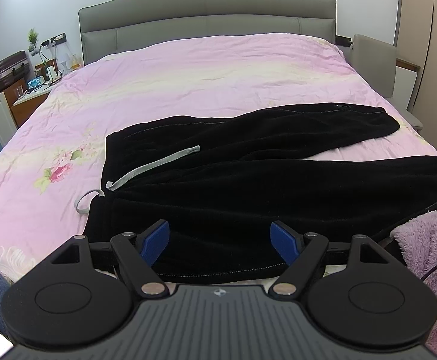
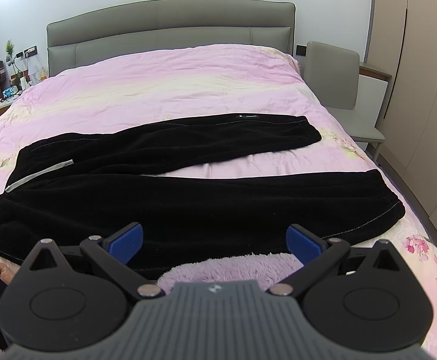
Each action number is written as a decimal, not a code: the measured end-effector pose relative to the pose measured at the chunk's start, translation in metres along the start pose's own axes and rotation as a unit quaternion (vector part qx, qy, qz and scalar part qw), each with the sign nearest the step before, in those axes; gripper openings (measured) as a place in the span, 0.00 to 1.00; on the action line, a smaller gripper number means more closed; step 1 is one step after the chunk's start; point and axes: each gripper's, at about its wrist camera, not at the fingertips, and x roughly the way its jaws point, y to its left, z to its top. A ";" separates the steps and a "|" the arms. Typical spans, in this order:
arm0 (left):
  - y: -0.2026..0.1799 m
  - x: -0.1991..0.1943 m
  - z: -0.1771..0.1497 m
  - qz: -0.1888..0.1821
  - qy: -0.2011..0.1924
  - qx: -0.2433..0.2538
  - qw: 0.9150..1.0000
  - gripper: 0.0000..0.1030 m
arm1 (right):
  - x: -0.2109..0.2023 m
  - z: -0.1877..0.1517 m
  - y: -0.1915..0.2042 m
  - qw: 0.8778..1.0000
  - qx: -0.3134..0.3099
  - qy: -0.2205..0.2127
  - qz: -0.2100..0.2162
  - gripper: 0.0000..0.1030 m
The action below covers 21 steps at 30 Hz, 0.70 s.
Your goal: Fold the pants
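Left wrist view puts your left gripper [image 1: 220, 244] over the near edge of the black pants [image 1: 248, 180], its blue pads [image 1: 155, 241] spread wide with nothing between them. The pants lie flat across the pink floral bedspread [image 1: 188, 75], waistband toward the bed's left side, the two legs running to the right and splayed apart so a wedge of bedspread shows between them. A grey drawstring [image 1: 152, 165] lies across the waist of the pants, and its second end loops just off the waistband onto the bedspread. Your right gripper [image 2: 215, 241] hovers over the near leg of the pants, likewise wide open and empty. A fluffy lilac blanket [image 2: 227, 270] sits against the near edge of the pants, just below your right gripper. The grey headboard [image 1: 206, 15] stands well beyond the pants.
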 end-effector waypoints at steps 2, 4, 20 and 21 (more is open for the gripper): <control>0.000 -0.001 0.000 0.000 0.000 0.001 1.000 0.87 | 0.000 0.001 0.000 1.000 -0.001 0.000 -0.001 0.95; 0.000 -0.001 0.001 0.000 0.000 0.001 1.000 0.87 | 0.000 0.001 0.000 1.000 0.003 -0.006 0.003 0.95; 0.041 0.019 0.017 -0.044 0.056 0.115 0.991 0.79 | 0.034 0.012 -0.042 0.999 0.021 0.009 0.042 0.95; 0.045 0.024 0.018 -0.052 0.071 0.142 0.986 0.79 | 0.039 0.014 -0.046 0.999 0.012 0.010 0.038 0.95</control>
